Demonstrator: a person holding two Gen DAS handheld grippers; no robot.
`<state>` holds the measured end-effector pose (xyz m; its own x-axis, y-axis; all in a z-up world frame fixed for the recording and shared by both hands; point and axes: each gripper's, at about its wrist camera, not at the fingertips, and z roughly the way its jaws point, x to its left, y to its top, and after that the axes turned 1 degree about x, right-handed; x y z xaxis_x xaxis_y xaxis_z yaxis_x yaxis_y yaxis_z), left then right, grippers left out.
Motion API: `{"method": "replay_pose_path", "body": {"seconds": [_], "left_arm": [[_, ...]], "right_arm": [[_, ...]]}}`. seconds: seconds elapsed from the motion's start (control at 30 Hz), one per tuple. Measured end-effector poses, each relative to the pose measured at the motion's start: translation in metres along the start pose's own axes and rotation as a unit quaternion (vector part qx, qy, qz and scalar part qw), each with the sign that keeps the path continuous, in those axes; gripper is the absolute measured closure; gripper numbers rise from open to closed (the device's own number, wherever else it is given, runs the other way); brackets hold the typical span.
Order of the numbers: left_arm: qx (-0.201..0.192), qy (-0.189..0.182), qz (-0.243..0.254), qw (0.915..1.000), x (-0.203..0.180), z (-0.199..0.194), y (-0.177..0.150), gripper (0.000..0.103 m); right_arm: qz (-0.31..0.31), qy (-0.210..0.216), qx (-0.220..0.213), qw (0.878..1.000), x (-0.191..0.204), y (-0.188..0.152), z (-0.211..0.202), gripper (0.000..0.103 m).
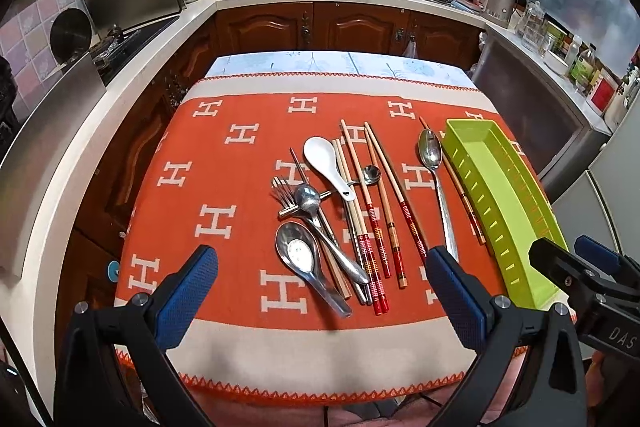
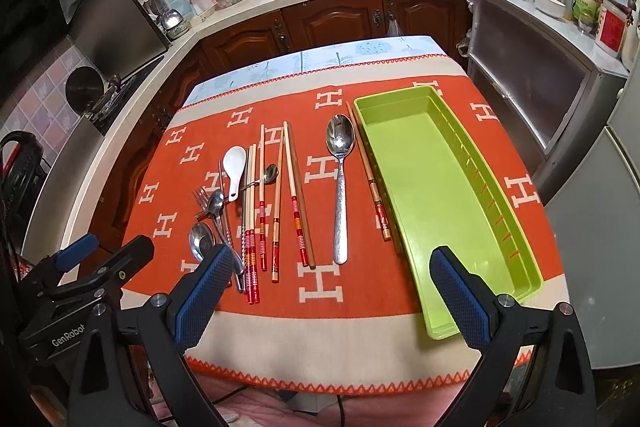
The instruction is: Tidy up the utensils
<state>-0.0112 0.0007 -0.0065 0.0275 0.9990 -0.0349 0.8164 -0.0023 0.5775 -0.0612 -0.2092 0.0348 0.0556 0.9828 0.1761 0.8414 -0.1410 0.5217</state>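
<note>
A pile of utensils lies on the orange cloth: a white ceramic spoon [image 1: 326, 163] [image 2: 234, 169], several chopsticks [image 1: 376, 223] [image 2: 276, 219], a fork [image 1: 282, 197], small steel spoons [image 1: 306, 201] and a steel ladle spoon [image 1: 298, 253]. A long steel spoon [image 1: 434, 167] [image 2: 340, 179] lies apart to the right. An empty green tray [image 1: 500, 195] [image 2: 436, 199] stands at the right, one chopstick [image 2: 370, 175] along its left wall. My left gripper [image 1: 322, 289] is open above the near edge, before the pile. My right gripper [image 2: 330, 291] is open, near the tray's front.
The small table [image 2: 320, 339] is covered by the orange cloth with white H marks. Wooden kitchen cabinets [image 1: 344, 27], a counter with a sink and a stove surround it. A steel appliance [image 2: 532, 99] stands close on the right.
</note>
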Motion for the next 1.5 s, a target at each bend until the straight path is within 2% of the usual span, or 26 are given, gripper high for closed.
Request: {"method": "replay_pose_path", "body": {"seconds": [0.57, 0.8, 0.9, 1.03, 1.2, 1.33, 1.43, 1.5], "left_arm": [[-0.004, 0.001, -0.001, 1.0, 0.003, -0.003, -0.001, 0.001], [-0.01, -0.012, -0.011, 0.9998, 0.011, -0.01, 0.0, 0.001], [-0.004, -0.023, -0.012, 0.9997, 0.014, -0.007, 0.001, 0.001], [0.019, -0.033, 0.011, 0.9992, 0.012, 0.002, 0.003, 0.001], [0.024, -0.029, 0.003, 0.9993, 0.025, 0.003, 0.012, 0.001], [0.012, -0.038, -0.027, 0.9988, 0.052, -0.002, 0.028, 0.001], [0.0, -0.016, -0.032, 0.9994, 0.07, -0.001, 0.04, 0.001], [0.007, -0.001, -0.038, 0.9992, 0.081, 0.006, 0.046, 0.001]], "right_arm": [[-0.001, 0.004, -0.004, 1.0, 0.0, -0.007, -0.007, 0.004], [0.006, 0.014, 0.002, 1.0, -0.001, -0.007, -0.006, 0.004], [0.011, 0.022, 0.007, 1.0, -0.004, -0.004, -0.002, 0.004], [0.007, 0.027, 0.01, 1.0, -0.004, 0.0, 0.001, 0.005], [-0.026, 0.017, 0.015, 0.999, 0.01, 0.014, 0.01, 0.018], [-0.033, 0.036, 0.021, 0.999, 0.018, 0.033, 0.018, 0.018], [-0.044, 0.046, 0.018, 0.998, 0.03, 0.048, 0.025, 0.019], [-0.05, 0.058, 0.019, 0.997, 0.039, 0.06, 0.031, 0.02]]}}
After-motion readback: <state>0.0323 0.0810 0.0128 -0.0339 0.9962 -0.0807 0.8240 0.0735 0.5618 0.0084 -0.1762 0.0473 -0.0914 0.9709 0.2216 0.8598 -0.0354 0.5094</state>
